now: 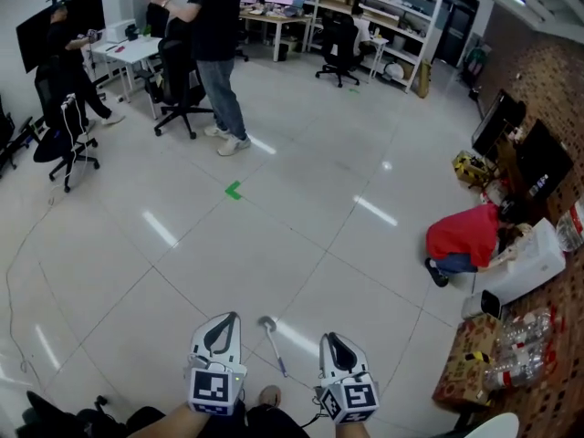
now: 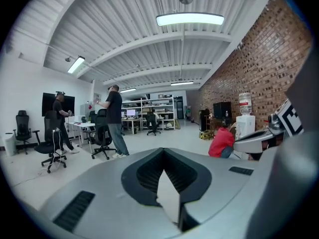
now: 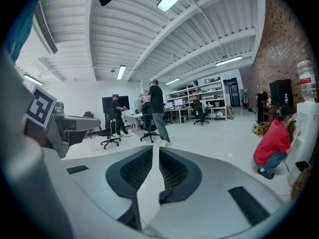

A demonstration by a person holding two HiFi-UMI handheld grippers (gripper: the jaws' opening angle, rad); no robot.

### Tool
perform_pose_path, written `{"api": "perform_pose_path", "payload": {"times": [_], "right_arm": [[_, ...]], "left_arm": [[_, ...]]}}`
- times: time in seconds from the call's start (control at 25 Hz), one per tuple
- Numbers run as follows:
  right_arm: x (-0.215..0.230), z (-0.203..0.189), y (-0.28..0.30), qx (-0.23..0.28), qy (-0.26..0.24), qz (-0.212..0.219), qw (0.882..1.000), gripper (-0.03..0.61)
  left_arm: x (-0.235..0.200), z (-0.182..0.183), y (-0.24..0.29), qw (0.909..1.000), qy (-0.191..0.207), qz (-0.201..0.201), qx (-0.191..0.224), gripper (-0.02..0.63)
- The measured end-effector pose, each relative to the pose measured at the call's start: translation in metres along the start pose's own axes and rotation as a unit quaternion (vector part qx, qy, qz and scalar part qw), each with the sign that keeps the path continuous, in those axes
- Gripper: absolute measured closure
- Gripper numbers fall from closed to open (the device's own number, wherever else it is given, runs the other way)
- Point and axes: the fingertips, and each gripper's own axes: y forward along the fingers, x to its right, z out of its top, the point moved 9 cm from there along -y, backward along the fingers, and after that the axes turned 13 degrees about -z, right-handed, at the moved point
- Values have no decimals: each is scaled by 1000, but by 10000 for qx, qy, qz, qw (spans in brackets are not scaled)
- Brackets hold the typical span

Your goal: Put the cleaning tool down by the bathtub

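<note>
Left grey hand-held gripper point(image 2: 162, 149), low in the head view, has its jaw tips together with nothing in them. Right grey gripper point(image 3: 155, 147) beside it holds its jaws slightly apart, also empty. Between the two, a slim grey long-handled cleaning tool point(image 1: 274, 347) seems to lie on the pale tiled floor point(image 1: 301, 217), touching neither gripper.
</note>
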Motion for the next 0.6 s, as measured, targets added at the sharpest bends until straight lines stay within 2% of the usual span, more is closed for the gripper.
{"api": "perform_pose_path", "payload": {"times": [0.2,0.36,0.6], "right_arm": [[-16,-45,40,-266,-308,234,9989,511],[-16,-88,73,-401,-387,266,9981,500],[-17,-188,132,-725,-550,427,9949,492]], "left_arm": [[-23,-41,17,9998,-71,176,-23,611],[-34,-79,42,9997,-116,211,85,611],[-51,-185,82,9987,-362,367,-14,611]]}}
